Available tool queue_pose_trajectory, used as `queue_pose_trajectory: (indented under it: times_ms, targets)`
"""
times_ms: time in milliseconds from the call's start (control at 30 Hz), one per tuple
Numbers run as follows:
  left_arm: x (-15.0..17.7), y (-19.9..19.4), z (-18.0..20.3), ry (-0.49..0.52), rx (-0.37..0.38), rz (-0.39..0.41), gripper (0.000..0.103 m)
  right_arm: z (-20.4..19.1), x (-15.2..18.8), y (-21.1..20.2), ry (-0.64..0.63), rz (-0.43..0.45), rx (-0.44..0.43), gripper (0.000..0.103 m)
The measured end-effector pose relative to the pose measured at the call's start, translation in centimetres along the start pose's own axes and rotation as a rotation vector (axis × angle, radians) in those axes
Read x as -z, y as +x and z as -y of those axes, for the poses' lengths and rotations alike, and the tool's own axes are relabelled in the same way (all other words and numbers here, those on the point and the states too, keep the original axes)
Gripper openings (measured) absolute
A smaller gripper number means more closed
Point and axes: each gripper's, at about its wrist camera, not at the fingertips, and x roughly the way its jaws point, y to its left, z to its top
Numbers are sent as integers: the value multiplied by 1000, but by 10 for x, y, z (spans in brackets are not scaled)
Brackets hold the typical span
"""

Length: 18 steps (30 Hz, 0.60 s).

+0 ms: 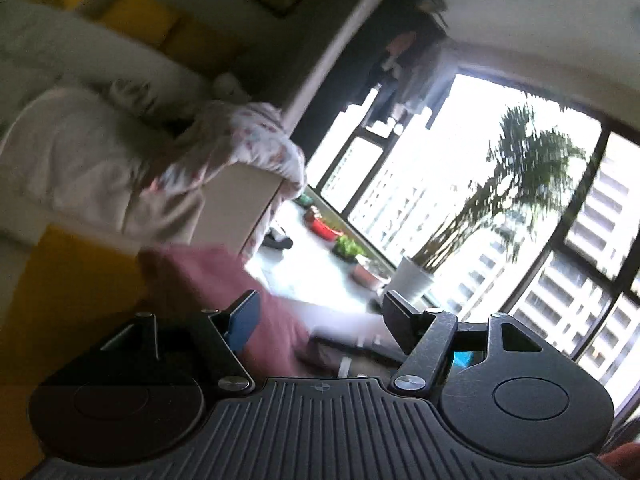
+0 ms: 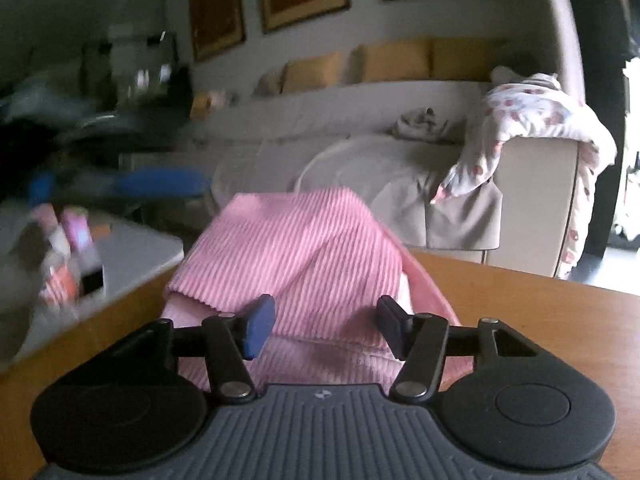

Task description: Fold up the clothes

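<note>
1. The right tongs (image 2: pixel 326 326) stand wide open and grip nothing; their blue-padded finger and black finger sit low over the pink ribbed garment (image 2: pixel 304 256).
2. That garment lies folded over itself on the wooden surface (image 2: pixel 540 320), directly ahead of and partly under the right tongs, its upper fold rising between the fingers.
3. The left tongs (image 1: pixel 320 316) are also spread wide and empty, tilted, with the same garment (image 1: pixel 216 276) appearing as a blurred dark-pink mass just ahead, toward the blue-padded finger.
4. Beyond both tongs, a floral cloth (image 2: pixel 532 120) drapes over the arm of a beige sofa (image 2: pixel 532 184).
5. Past the left tongs' black finger, a white potted plant (image 1: pixel 416 280) stands near the window.
</note>
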Motion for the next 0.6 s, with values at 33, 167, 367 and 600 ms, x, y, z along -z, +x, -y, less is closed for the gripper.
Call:
queue_pose_trajectory:
  times_ms: [33, 167, 367, 600]
  targets:
    - [-5, 14, -2, 20, -16, -24, 73, -3, 0, 1, -11, -18, 3, 61]
    - [-2, 76, -34, 0, -156, -140, 62, -6, -1, 3, -20, -46, -3, 68]
    - [3, 74, -36, -10, -217, -98, 63, 10, 5, -4, 121, -40, 66, 101]
    - [51, -1, 31, 45, -387, -32, 101, 13, 29, -38, 236, -68, 129, 103]
